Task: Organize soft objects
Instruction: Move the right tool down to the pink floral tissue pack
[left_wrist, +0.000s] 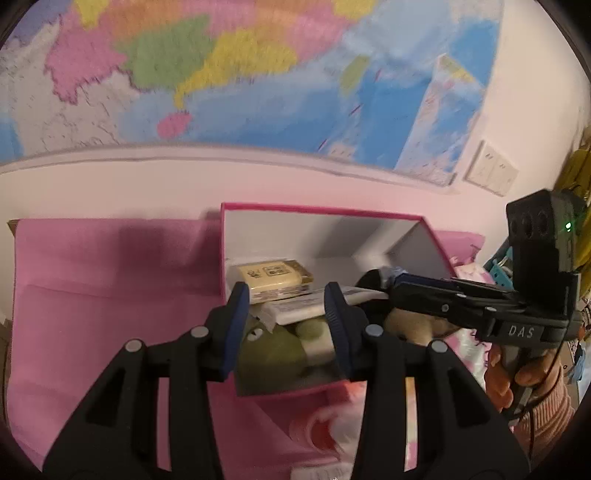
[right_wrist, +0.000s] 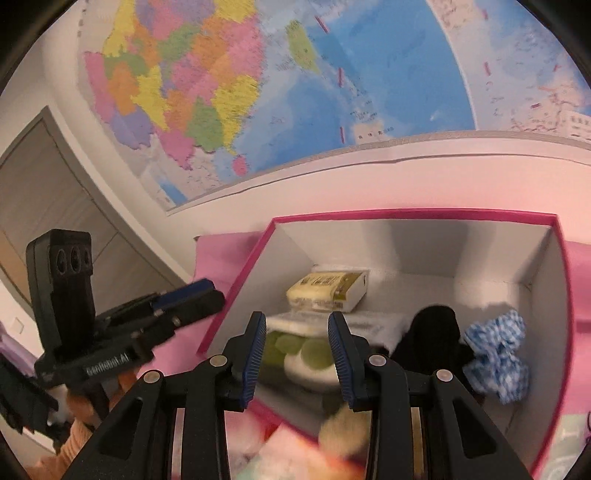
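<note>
The map runs off the top edge in both views, its lettering too smeared to read. In the box, the green plush is half hidden behind the left fingers. Near the bottom edge, pink and white soft things are a blur, cut off; what they are cannot be told

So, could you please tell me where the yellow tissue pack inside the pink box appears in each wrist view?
Left wrist: yellow tissue pack left of centre, above the left gripper's left finger.
Right wrist: it sits at centre, against the back wall.
Shared landmark: the pink box.
</note>
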